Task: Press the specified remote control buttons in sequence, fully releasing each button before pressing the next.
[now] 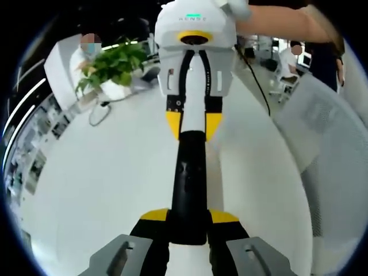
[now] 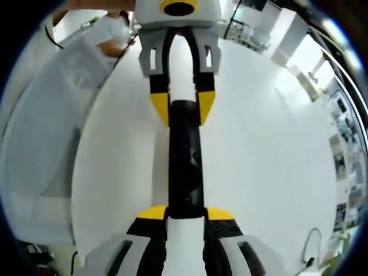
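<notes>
A long black remote (image 1: 188, 184) lies lengthwise over the white table (image 1: 103, 190), held at both ends. In the left gripper view my left gripper (image 1: 190, 217) rises from the bottom, its yellow-tipped jaws shut on the remote's near end. The right gripper (image 1: 194, 123) reaches in from the top and its yellow tips clamp the far end. In the right gripper view the same remote (image 2: 185, 161) runs from my right gripper (image 2: 186, 214), which pinches just its tip, up to the left gripper (image 2: 183, 108). Small buttons show faintly on the remote's top face.
A potted green plant (image 1: 112, 63) and a small white object (image 1: 99, 114) sit at the table's far left edge. A white mesh chair (image 1: 328, 144) stands at the right, also in the right gripper view (image 2: 40, 144). A person's arm (image 1: 287, 23) and a black cable (image 1: 256, 80) show behind the right gripper.
</notes>
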A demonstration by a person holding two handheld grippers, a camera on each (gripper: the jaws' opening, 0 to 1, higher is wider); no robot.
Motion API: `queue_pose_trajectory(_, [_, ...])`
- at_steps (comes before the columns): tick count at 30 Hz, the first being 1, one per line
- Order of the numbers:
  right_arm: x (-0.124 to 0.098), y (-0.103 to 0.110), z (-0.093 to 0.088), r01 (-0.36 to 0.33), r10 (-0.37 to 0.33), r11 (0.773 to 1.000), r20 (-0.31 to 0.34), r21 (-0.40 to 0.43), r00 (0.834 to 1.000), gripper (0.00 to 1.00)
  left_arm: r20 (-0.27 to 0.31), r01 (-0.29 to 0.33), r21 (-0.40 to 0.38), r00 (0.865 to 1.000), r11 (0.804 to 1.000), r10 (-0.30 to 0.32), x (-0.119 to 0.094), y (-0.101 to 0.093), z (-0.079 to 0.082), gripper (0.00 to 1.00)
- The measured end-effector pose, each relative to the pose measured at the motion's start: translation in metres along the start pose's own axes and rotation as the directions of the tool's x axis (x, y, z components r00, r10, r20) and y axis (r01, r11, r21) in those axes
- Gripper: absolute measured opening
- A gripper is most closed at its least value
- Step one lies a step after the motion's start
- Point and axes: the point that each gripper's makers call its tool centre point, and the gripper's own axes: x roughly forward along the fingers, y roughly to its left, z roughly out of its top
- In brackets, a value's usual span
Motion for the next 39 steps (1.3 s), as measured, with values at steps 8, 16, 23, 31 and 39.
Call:
queue_pose_trajectory(8, [0.001,-0.020,0.000,0.013,-0.013,1.000,0.007,-0.001,1.000,0.20,-0.004,-0.007,0.005,1.000,1.000,0.007,0.001,0.017,0.002,0.23])
queue_pose_trajectory(16, [0.003,-0.038,0.000,0.027,-0.026,1.000,0.012,-0.006,1.000,0.20,-0.015,-0.020,0.014,1.000,1.000,0.020,0.004,0.040,0.001,0.23])
queue_pose_trajectory(23, [0.009,-0.052,-0.002,0.038,-0.038,0.999,0.010,-0.011,0.999,0.20,-0.033,-0.025,0.022,0.999,0.999,0.026,0.009,0.049,0.002,0.23])
queue_pose_trajectory(31, [0.018,-0.070,-0.007,0.053,-0.053,0.999,0.012,-0.010,0.999,0.20,-0.054,-0.031,0.027,0.998,0.999,0.033,0.018,0.068,-0.003,0.23])
queue_pose_trajectory(39, [0.028,-0.081,-0.008,0.052,-0.052,0.998,0.007,-0.018,0.999,0.20,-0.079,-0.027,0.015,0.996,1.000,0.028,0.027,0.078,-0.013,0.23])
